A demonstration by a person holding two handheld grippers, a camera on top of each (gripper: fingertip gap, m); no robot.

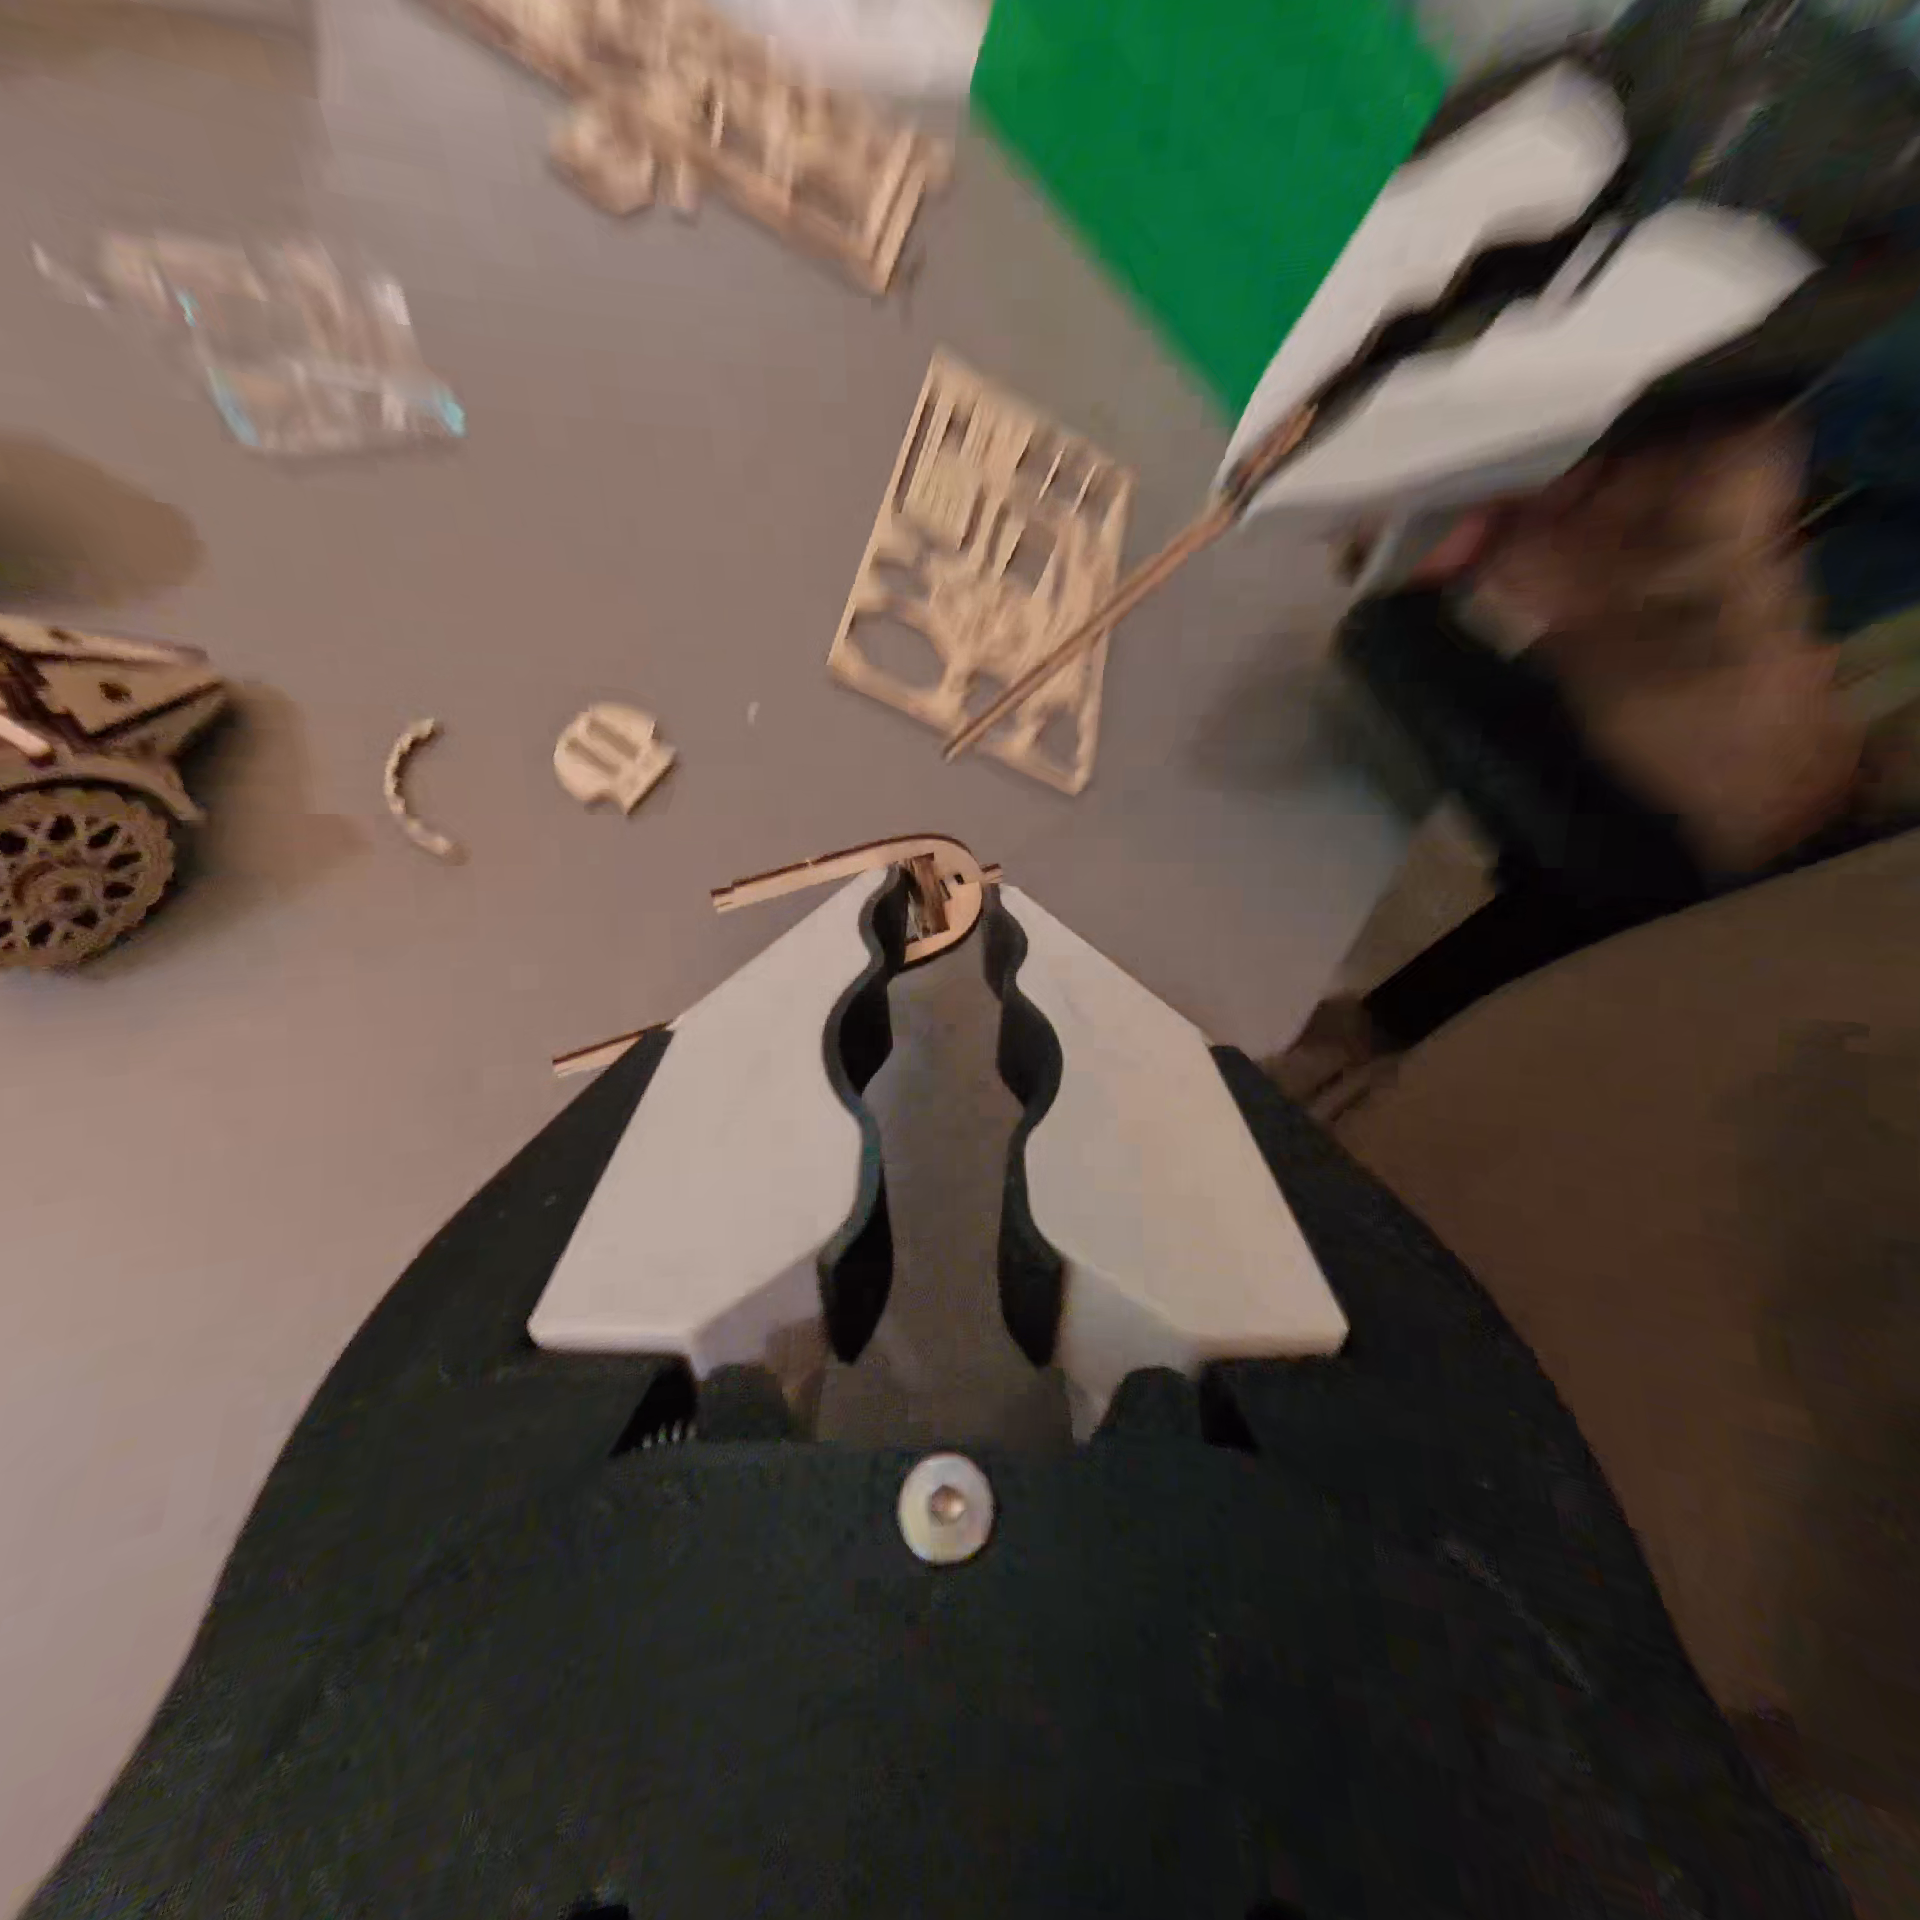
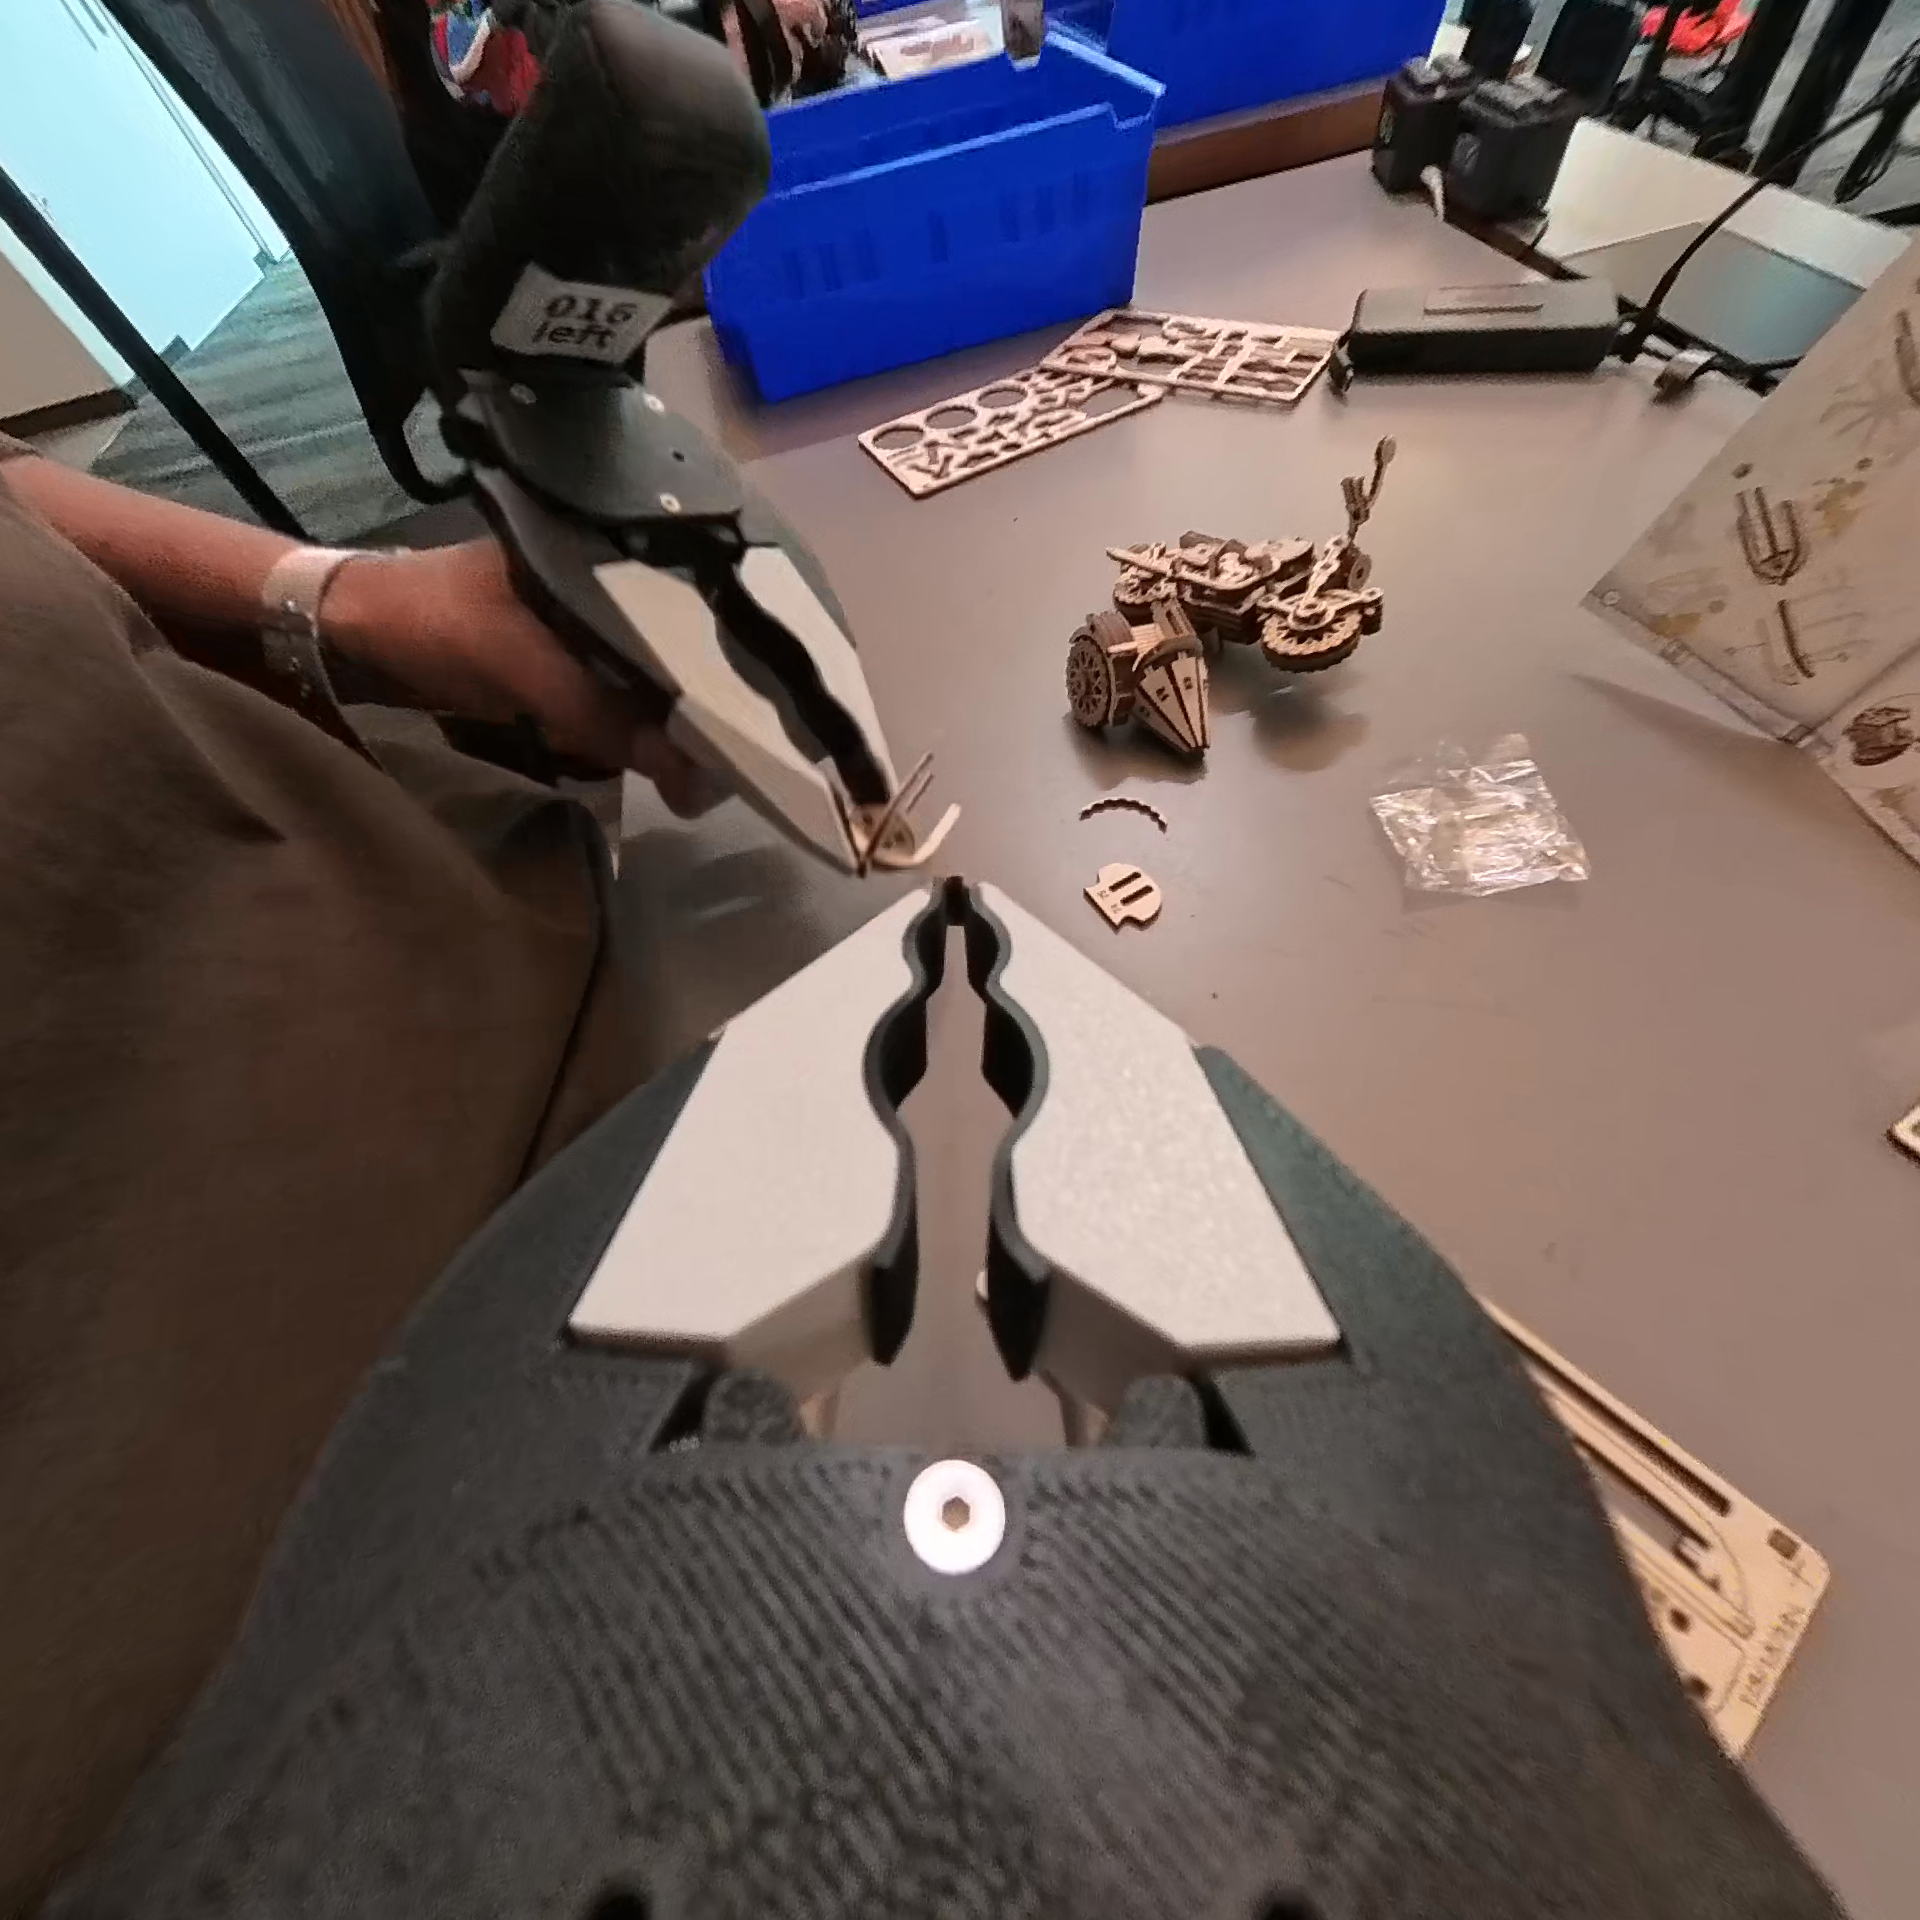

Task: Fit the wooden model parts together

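While both tools hover above the grey table (image 2: 1351, 1091): left gripper (image 1: 940, 894), nearly closed, pinches a small curved pale-wood sub-assembly (image 1: 914, 883), presented for mating; right gripper (image 2: 954, 896), closed, grips a thin wooden strip (image 1: 1091, 623) edge-on, apparently aimed at it.
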